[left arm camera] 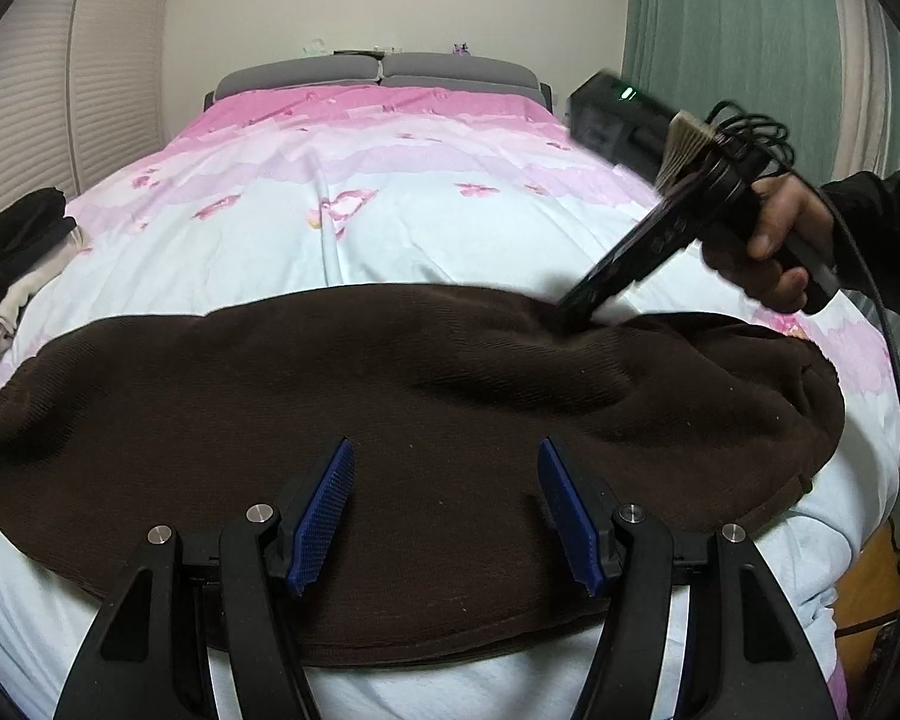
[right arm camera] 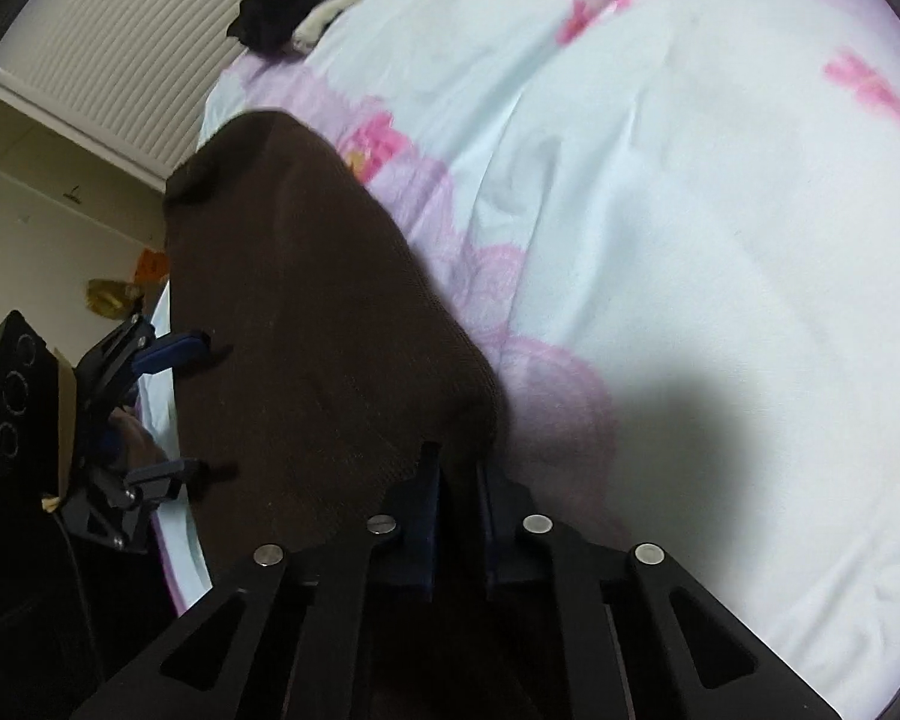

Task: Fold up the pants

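Note:
Dark brown ribbed pants (left arm camera: 390, 408) lie folded lengthwise across the near end of the bed. My left gripper (left arm camera: 444, 474) is open, its blue pads just above the near middle of the pants. My right gripper (left arm camera: 576, 309) reaches in from the right and pinches the far edge of the pants, lifting a ridge of cloth. In the right wrist view the right gripper (right arm camera: 456, 468) is shut on the brown pants (right arm camera: 306, 300), and the open left gripper (right arm camera: 201, 405) shows at the left edge.
The bed has a pink and pale blue floral cover (left arm camera: 390, 210) with a grey headboard (left arm camera: 378, 72). A pile of black and white clothes (left arm camera: 12, 252) lies at the bed's left edge. Green curtain (left arm camera: 738, 48) at right.

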The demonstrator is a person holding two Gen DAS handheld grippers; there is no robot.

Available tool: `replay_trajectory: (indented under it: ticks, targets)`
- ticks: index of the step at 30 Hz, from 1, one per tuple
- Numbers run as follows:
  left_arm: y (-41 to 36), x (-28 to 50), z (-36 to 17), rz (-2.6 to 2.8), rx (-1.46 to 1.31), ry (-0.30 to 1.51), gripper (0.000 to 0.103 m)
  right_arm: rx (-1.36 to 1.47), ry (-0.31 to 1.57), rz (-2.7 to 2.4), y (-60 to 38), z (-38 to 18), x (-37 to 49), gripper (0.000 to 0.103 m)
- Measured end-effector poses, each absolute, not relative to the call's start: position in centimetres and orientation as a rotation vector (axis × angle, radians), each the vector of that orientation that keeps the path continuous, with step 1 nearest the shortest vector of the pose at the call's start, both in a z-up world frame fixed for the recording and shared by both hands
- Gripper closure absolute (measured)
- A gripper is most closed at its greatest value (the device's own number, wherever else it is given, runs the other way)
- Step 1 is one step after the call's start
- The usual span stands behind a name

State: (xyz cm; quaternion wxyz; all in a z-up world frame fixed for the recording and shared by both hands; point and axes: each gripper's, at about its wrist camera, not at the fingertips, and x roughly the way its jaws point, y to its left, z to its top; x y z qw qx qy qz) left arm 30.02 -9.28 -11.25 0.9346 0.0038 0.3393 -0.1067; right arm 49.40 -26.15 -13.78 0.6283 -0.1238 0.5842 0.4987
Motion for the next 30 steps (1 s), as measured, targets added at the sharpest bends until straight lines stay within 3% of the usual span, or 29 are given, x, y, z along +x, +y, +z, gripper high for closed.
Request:
replay_trajectory:
  ticks: [7, 13, 15, 17, 19, 26, 30]
  targets:
    - [-9.0, 30.5, -11.5, -0.188, 0.019, 0.681, 0.040, -0.332, 1.135, 1.056, -28.4, -8.6, 50.4, 0.095]
    - [-8.3, 30.7, -12.4, -0.169, 0.017, 0.716, 0.040, -0.455, 1.212, 0.952, -25.9, -13.0, 49.7, 0.094]
    - [-8.1, 30.6, -12.4, -0.165, 0.016, 0.719, 0.040, -0.442, 1.219, 0.935, -25.3, -13.5, 49.3, 0.090]
    - [-7.6, 30.6, -12.3, -0.151, 0.007, 0.725, 0.040, -0.443, 1.189, 0.890, -25.8, -12.8, 49.2, 0.066]
    - [-7.1, 30.6, -12.2, -0.137, -0.004, 0.728, 0.040, -0.418, 1.143, 0.832, -26.9, -11.4, 49.1, 0.057]
    - [-4.6, 30.0, -11.6, -0.056, -0.032, 0.716, 0.040, -0.271, 0.958, 0.563, -34.5, -4.9, 43.8, 0.054]
    - [-4.0, 29.3, -11.1, -0.044, -0.035, 0.705, 0.040, -0.194, 0.889, 0.332, -37.8, -4.0, 38.5, 0.054]
